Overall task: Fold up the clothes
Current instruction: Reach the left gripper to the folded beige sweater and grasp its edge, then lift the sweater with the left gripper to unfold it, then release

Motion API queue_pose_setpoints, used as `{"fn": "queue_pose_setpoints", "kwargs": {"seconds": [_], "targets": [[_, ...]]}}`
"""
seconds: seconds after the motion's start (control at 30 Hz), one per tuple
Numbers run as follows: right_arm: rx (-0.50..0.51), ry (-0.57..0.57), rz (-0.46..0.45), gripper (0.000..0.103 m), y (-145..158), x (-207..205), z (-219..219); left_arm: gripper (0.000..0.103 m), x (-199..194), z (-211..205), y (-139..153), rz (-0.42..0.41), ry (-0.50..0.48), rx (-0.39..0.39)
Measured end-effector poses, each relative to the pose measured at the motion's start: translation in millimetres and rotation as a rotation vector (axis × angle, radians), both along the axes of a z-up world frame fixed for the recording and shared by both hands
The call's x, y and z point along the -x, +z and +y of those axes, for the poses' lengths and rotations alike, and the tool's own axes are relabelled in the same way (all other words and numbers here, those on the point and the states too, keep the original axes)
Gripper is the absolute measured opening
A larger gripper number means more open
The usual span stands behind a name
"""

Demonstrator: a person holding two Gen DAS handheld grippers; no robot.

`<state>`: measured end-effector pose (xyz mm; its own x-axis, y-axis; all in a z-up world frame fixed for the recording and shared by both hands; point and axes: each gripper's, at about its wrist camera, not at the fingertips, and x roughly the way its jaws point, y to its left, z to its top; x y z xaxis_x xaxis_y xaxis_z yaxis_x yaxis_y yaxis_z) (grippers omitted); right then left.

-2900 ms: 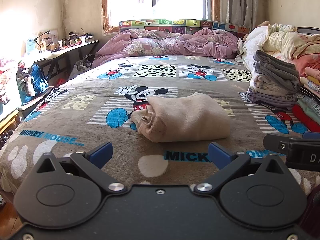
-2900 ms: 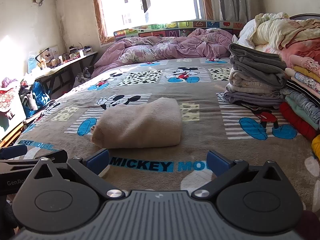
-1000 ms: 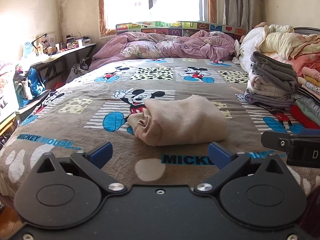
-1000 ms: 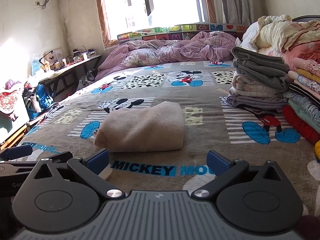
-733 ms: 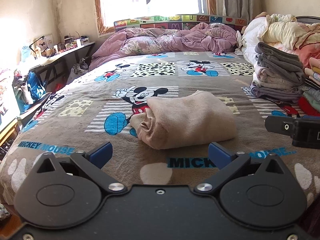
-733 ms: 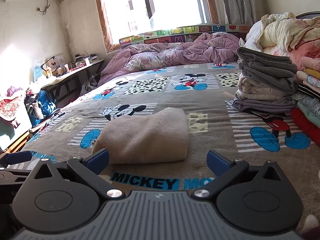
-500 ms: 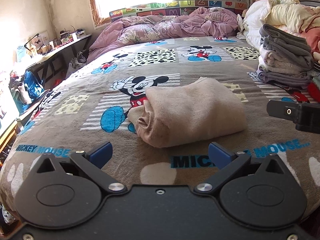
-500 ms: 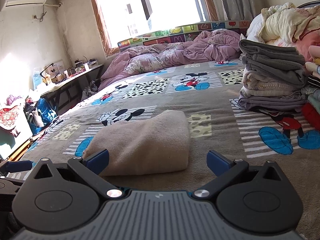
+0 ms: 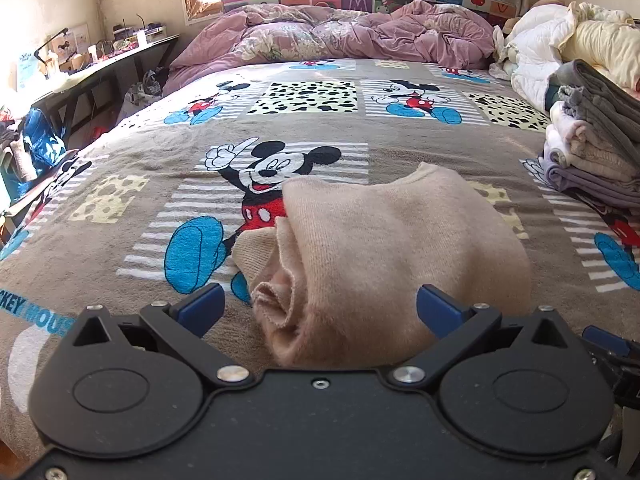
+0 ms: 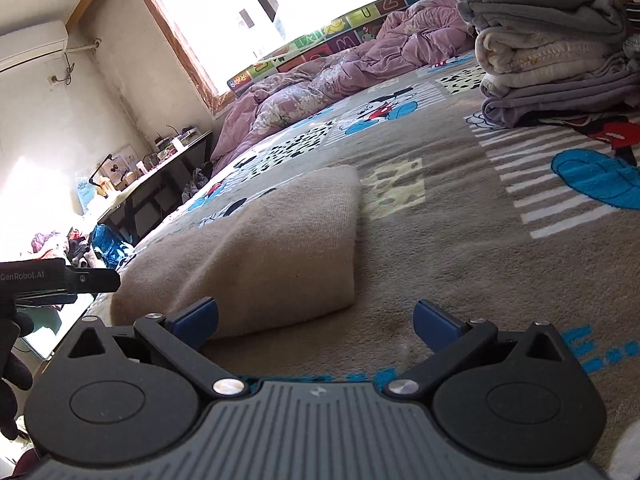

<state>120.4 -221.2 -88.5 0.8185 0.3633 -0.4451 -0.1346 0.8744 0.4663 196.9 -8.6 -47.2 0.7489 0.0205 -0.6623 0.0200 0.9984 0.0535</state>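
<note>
We had both tongs released, left tongs [image 9: 318, 306] straddling the folded beige sweater's [image 9: 400, 248] near rolled end, right tongs [image 10: 314, 320] low at its corner; best scoop under all layers before clenching.

Home bedroom: bed [image 9: 168, 152], rumpled duvet [image 9: 340, 36], window [image 10: 256, 4]

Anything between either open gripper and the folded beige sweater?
Nothing visible. The left gripper already brackets the beige sweater's rolled end; only bare blanket lies between the right gripper and its near edge.
</note>
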Motion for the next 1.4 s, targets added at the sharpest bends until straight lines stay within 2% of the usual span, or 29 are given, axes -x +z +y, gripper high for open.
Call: {"fn": "queue_pose_setpoints", "kwargs": {"seconds": [0.23,0.4,0.43,0.5,0.57,0.63,0.67,0.7,0.9,1.1,1.3,1.4], "targets": [[-0.05,0.008,0.054,0.103,-15.9,-21.1,-14.0,0.103,-65.0,-3.0,-4.9,0.017,0.034,-0.004],[-0.143,0.0,0.113,0.103,-32.0,-25.9,-29.3,0.1,-126.4,-1.6,-16.7,0.106,0.053,0.041],[-0.154,0.0,0.116,0.103,-32.9,-26.5,-31.0,0.098,-138.4,-0.6,-22.4,0.14,0.052,0.061],[-0.18,-0.001,0.123,0.103,-34.1,-27.2,-34.0,0.074,-157.9,1.1,-35.7,0.217,0.054,0.102],[-0.198,0.001,0.129,0.103,-34.5,-27.5,-36.3,0.068,-163.2,-1.7,-43.2,0.253,0.046,0.125],[-0.216,0.003,0.136,0.103,-34.8,-27.8,-38.6,0.045,-155.7,-12.0,-39.9,0.22,0.004,0.077],[-0.226,0.004,0.139,0.103,-35.0,-27.9,-39.7,0.022,-150.0,-17.1,-37.1,0.199,-0.017,0.049],[-0.235,0.005,0.142,0.103,-35.2,-28.0,-40.9,0.015,-142.3,-22.0,-33.4,0.173,-0.037,0.017],[-0.25,-0.001,0.13,0.103,-31.2,-25.6,-46.0,0.01,-85.6,-44.0,-23.5,0.031,-0.184,-0.167],[-0.255,-0.025,0.108,0.103,-25.4,-17.9,-51.7,0.009,-16.6,-41.2,-17.3,-0.093,-0.297,-0.161],[-0.305,-0.061,0.082,0.103,-20.6,-8.6,-65.9,0.009,54.4,-42.9,-29.1,-0.131,-0.403,-0.122],[-0.347,-0.074,0.061,0.103,-18.6,-3.4,-75.8,0.009,88.1,-46.1,-42.0,-0.121,-0.457,-0.104]]}}
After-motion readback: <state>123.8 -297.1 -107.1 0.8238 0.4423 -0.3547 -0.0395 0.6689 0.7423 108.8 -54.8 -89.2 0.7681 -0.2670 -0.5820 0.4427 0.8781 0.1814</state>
